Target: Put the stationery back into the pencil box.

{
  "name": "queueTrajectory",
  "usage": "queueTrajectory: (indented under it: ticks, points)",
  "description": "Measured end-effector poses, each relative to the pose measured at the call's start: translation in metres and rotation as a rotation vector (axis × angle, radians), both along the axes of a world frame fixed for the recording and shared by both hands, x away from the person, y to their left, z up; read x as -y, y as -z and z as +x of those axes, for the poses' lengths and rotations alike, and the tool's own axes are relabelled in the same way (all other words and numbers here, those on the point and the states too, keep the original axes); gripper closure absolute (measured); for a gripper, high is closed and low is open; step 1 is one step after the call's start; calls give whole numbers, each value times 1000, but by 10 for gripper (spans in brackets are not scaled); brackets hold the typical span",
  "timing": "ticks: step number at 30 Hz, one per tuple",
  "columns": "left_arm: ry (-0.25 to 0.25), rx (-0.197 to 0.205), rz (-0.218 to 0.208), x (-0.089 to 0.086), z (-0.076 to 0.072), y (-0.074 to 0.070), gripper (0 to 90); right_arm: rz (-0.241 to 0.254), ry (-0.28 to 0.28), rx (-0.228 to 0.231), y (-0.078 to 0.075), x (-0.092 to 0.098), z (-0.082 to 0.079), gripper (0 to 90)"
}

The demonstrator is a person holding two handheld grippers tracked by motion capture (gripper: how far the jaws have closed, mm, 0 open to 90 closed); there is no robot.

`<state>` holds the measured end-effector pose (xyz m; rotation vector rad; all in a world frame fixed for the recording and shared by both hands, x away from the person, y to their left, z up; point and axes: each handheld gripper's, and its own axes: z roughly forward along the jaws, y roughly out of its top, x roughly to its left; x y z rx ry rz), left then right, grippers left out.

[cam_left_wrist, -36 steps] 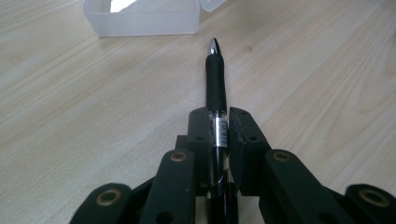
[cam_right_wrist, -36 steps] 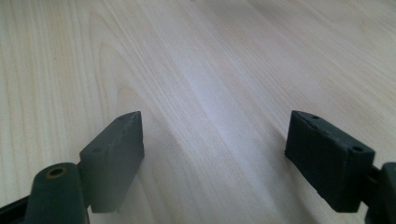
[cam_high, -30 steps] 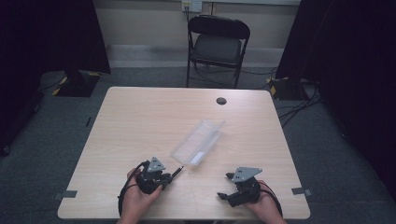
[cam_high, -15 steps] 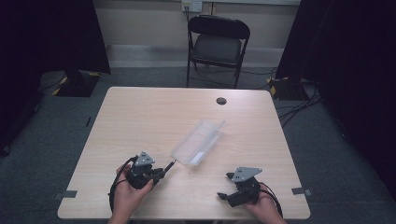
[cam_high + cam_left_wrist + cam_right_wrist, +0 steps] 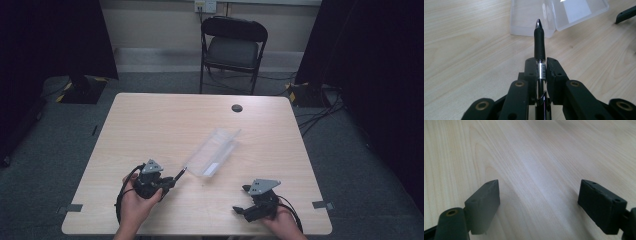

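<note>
A black pen (image 5: pixel 539 42) with a silver tip is clamped lengthwise between the pads of my left gripper (image 5: pixel 540 62), and its tip points at an open clear plastic case (image 5: pixel 531 17). From above, the left gripper (image 5: pixel 169 181) sits near the table's front left with the pen (image 5: pixel 179 174) sticking out toward the case (image 5: pixel 212 152), just short of its near end. My right gripper (image 5: pixel 242 200) rests at the front right, its jaws wide apart. Between those jaws (image 5: pixel 539 192) there is just bare wood.
The light wooden table (image 5: pixel 165 120) has a round cable hole (image 5: pixel 237 108) near its far edge. A black folding chair (image 5: pixel 232 47) stands behind the table. Cables lie on the floor at the right. One jaw of the right gripper (image 5: pixel 626 13) shows beside the case.
My left gripper, with the pen in it, has drawn back slightly to the left, away from the case. The right gripper has stayed put.
</note>
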<state>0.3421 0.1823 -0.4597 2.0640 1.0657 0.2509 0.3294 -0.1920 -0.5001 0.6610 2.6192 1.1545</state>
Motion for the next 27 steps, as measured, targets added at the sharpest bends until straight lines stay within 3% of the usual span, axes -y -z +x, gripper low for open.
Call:
queueTrajectory:
  ticks: [16,27]
  points:
    - [-42,17,-34,-7,16,-8,797,0,10,-2,0,0,-1,168]
    - [-95,39,-59,-12,39,-21,797,0,11,-3,0,0,-1,168]
